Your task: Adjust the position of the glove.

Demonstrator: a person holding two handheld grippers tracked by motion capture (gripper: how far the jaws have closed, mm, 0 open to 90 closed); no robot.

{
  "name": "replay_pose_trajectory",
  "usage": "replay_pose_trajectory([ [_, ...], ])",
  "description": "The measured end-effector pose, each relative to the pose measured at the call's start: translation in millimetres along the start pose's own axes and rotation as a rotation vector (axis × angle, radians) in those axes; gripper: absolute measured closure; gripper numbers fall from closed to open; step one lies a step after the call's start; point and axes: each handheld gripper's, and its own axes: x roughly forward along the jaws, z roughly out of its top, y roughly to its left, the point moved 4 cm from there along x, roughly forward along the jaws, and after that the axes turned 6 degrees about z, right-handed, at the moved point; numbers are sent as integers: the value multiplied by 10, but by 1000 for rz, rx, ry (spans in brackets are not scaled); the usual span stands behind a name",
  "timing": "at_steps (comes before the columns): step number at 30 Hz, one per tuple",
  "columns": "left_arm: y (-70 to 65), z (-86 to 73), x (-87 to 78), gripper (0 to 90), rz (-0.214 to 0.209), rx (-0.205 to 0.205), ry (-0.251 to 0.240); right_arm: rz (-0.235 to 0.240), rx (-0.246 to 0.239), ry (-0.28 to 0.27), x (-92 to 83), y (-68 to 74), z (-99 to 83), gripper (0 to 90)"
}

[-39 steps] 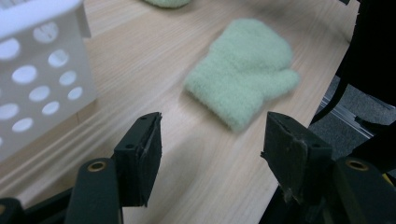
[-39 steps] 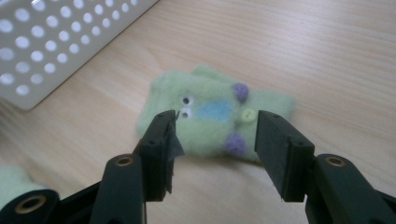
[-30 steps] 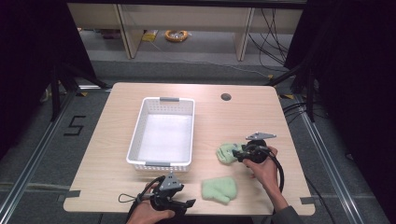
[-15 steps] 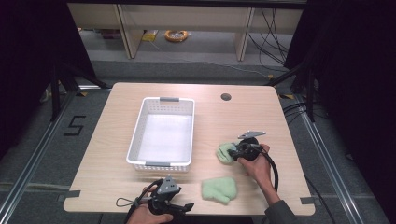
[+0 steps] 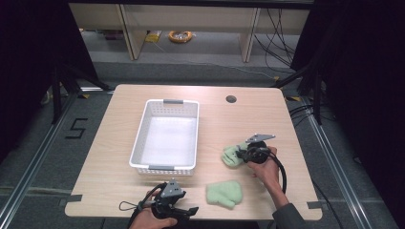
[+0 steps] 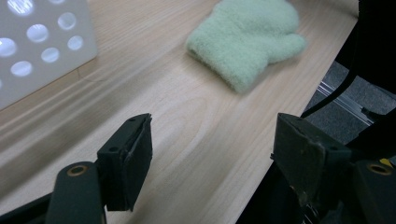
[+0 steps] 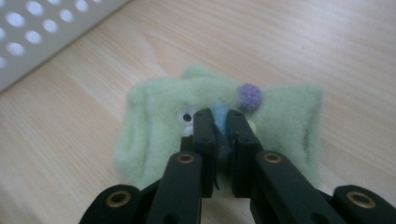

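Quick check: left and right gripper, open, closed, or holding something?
Left gripper: open, holding nothing, above the table.
Right gripper: closed on the green mitten with the purple pompom.

Two pale green fleece mittens lie on the tabletop (image 5: 119,157), to the right of the white perforated basket (image 5: 165,136). The nearer mitten (image 5: 224,193) lies flat close to the front edge, thumb out to one side. The farther mitten (image 5: 233,155) is bunched up, showing a purple pompom (image 7: 250,94) and a bit of blue trim, and is pinched between the right gripper (image 7: 220,122) jaws.
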Motion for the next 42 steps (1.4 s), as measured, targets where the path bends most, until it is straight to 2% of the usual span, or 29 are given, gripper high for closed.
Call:
replay_pose_trajectory([
  [1, 10, 6, 2, 279, 2, -24, -18, 21, -22, -36, -70, 56, 54, 846],
  [3, 29, 8, -2, 278, 4, -17, -18, 36, -37, -41, -113, 96, 75, 845],
  [4, 54, 6, -9, 279, 9, -20, -15, 67, -53, -61, -214, 199, 110, 845],
  [5, 47, 13, -6, 278, 11, -36, -24, 82, -75, -69, -266, 238, 120, 846],
  [6, 53, 17, -2, 279, 13, -29, -33, 97, -72, -77, -322, 302, 122, 845],
  [8, 52, 18, -5, 278, 15, -31, -31, 115, -90, -83, -375, 340, 127, 845],
  [10, 53, 19, -5, 277, 14, -33, -34, 159, -116, -94, -470, 434, 117, 845],
  [11, 50, 19, -5, 276, 12, -41, -38, 212, -113, -91, -537, 551, 76, 844],
  [12, 61, 16, -14, 276, 13, -28, -29, 212, -113, -91, -537, 551, 76, 844],
  [13, 71, 10, -18, 276, 22, -36, -19, 237, -145, -87, -555, 577, 60, 844],
  [14, 70, 21, -17, 274, 19, -38, -34, 262, -151, -69, -578, 684, -1, 844],
  [16, 75, 24, -17, 273, 23, -36, -36, 274, -157, -65, -586, 733, -32, 843],
  [17, 74, 29, -23, 273, 20, -36, -39, 286, -175, -59, -586, 767, -60, 843],
  [18, 67, 41, -21, 273, 19, -43, -51, 310, -185, -48, -597, 858, -120, 842],
  [20, 71, 45, -25, 273, 19, -38, -51, 317, -190, -43, -603, 900, -149, 843],
  [21, 63, 63, -35, 273, 11, -45, -58, 333, -222, -33, -605, 963, -194, 842],
  [25, 43, 102, -59, 278, -1, -47, -66, 348, -232, -27, -613, 1034, -244, 840],
  [27, -17, 169, -75, 295, -37, -31, -93, 358, -239, -21, -611, 1075, -272, 840],
  [28, -54, 193, -80, 304, -54, -49, -92, 359, -233, -16, -611, 1091, -283, 840],
  [30, -73, 223, -84, 315, -71, -34, -97, 361, -239, -13, -612, 1091, -283, 840],
  [31, -98, 250, -71, 333, -77, -35, -115, 368, -246, -15, -602, 1104, -283, 839],
  [32, -147, 293, -65, 349, -100, -43, -107, 373, -252, -16, -597, 1109, -278, 839],
  [34, -186, 326, -40, 376, -116, -34, -98, 372, -258, -18, -591, 1115, -273, 839],
  [36, -208, 343, -26, 383, -115, -38, -98, 373, -254, -18, -594, 1124, -271, 839],
  [39, -258, 396, 18, 424, -141, -12, -100, 380, -253, -19, -592, 1146, -268, 838],
  [41, -282, 430, 48, 434, -164, -10, -99, 385, -259, -29, -595, 1158, -260, 839],
  [42, -288, 452, 87, 472, -158, 1, -103, 413, -261, -32, -601, 1177, -251, 839],
])
